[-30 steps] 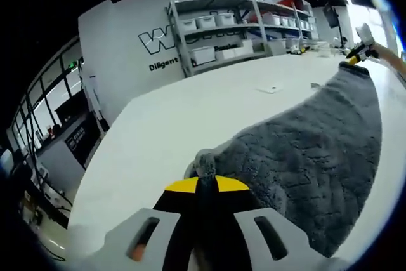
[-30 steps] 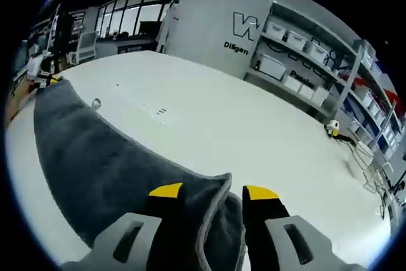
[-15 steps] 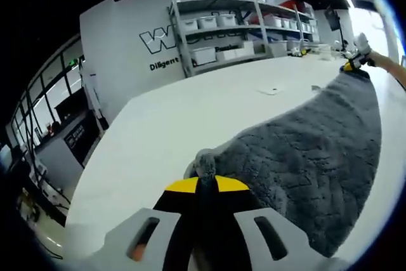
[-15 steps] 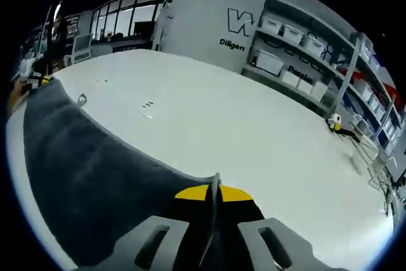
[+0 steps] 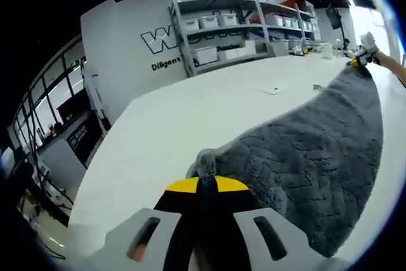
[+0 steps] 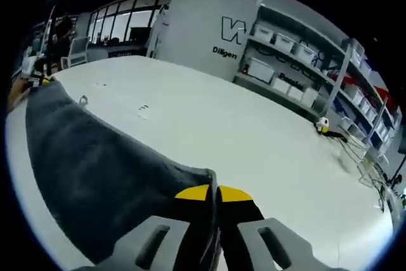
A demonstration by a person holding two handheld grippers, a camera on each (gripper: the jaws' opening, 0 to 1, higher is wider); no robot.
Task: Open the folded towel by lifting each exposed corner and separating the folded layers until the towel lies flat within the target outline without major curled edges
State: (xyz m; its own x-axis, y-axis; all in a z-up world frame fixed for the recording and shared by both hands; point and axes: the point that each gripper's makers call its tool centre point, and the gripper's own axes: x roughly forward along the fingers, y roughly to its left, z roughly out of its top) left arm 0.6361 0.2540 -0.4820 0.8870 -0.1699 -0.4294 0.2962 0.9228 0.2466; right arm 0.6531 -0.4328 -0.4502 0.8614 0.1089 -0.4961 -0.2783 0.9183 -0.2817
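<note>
Both claws pinching opposite corners of the towel

Left claw [image 5: 199,185], bottom centre, stays clamped on a towel [image 5: 317,157] corner; right claw [image 6: 213,191], open a second ago, has closed on the other, cloth stretched over the white table [image 6: 254,131], ready to spread.

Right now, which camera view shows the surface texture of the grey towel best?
The left gripper view: the towel is lit there and its woven pile pattern reads clearly. In the right gripper view the towel appears darker and smooth, mostly its long edge on the white table.
</note>
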